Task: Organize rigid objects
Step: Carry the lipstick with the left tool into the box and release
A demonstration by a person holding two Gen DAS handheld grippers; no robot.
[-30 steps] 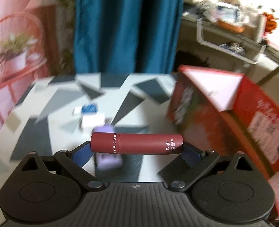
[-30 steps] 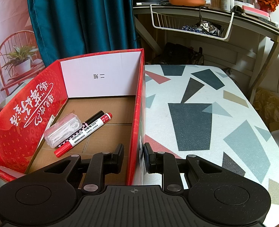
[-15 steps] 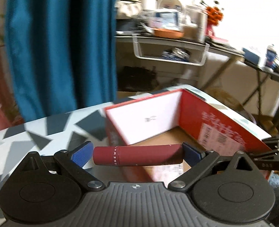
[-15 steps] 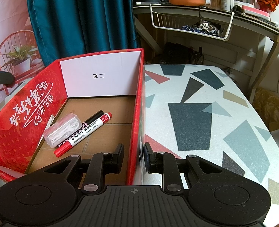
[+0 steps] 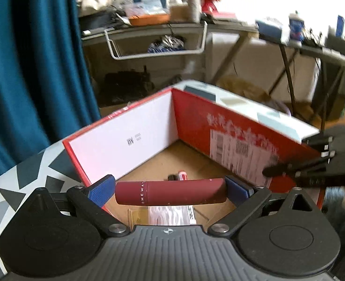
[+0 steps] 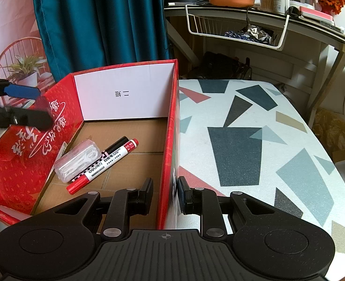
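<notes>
My left gripper (image 5: 170, 188) is shut on a maroon tube (image 5: 172, 193), held crosswise between the blue pads (image 5: 101, 187). It hovers over the near corner of the open red cardboard box (image 5: 219, 131). On the box floor lie a red marker (image 6: 104, 164), a black marker (image 6: 116, 145) and a clear case of white picks (image 6: 78, 160). My right gripper (image 6: 165, 194) is shut on the box's right wall (image 6: 171, 128), one finger inside and one outside. In the right wrist view the left gripper (image 6: 41, 105) shows at the box's left wall.
The box stands on a white table with grey, dark and red shapes (image 6: 242, 140), whose edge curves off at the right. Behind are a teal curtain (image 6: 102, 23) and a cluttered desk with a white wire basket (image 6: 238, 28).
My left gripper has swung with the maroon tube from above the patterned table to above the box, and now shows in the right wrist view. The right gripper has kept still on the wall.
</notes>
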